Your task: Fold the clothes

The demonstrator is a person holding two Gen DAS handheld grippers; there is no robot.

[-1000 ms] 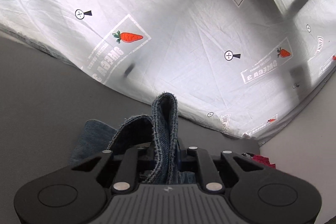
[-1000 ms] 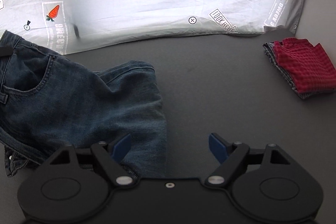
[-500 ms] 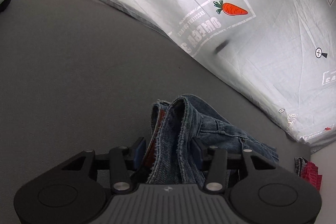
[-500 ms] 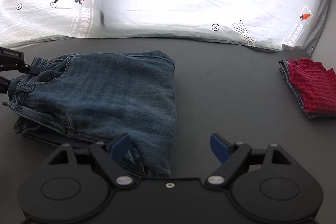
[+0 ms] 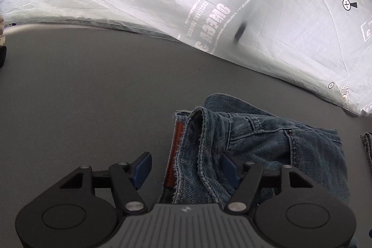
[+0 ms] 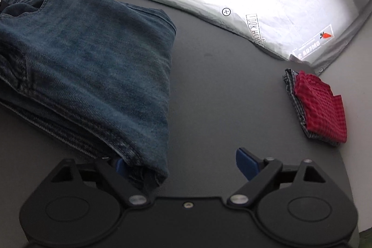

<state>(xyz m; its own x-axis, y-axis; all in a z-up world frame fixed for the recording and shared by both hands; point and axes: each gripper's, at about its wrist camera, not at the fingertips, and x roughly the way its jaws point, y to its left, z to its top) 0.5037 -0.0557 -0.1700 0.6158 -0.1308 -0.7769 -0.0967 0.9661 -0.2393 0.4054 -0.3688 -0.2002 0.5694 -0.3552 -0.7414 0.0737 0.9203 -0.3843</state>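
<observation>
Blue jeans (image 6: 93, 66) lie folded on the dark grey table (image 6: 220, 97). In the left wrist view the waistband end of the jeans (image 5: 255, 138) lies between the fingers of my left gripper (image 5: 186, 169), which is open with gaps on both sides of the cloth. My right gripper (image 6: 183, 164) is open at the jeans' near right corner; the folded corner lies over its left pad (image 6: 120, 165), and the right pad (image 6: 246, 164) is bare.
A folded red checked cloth on a grey checked one (image 6: 318, 106) lies at the table's right side, its edge also in the left wrist view (image 5: 367, 145). A white printed sheet with carrot marks (image 5: 232, 4) borders the table at the back.
My left gripper has lowered the jeans' waistband onto the table and opened, letting it go. The jeans now lie flat and folded. My right gripper has moved closer to their corner.
</observation>
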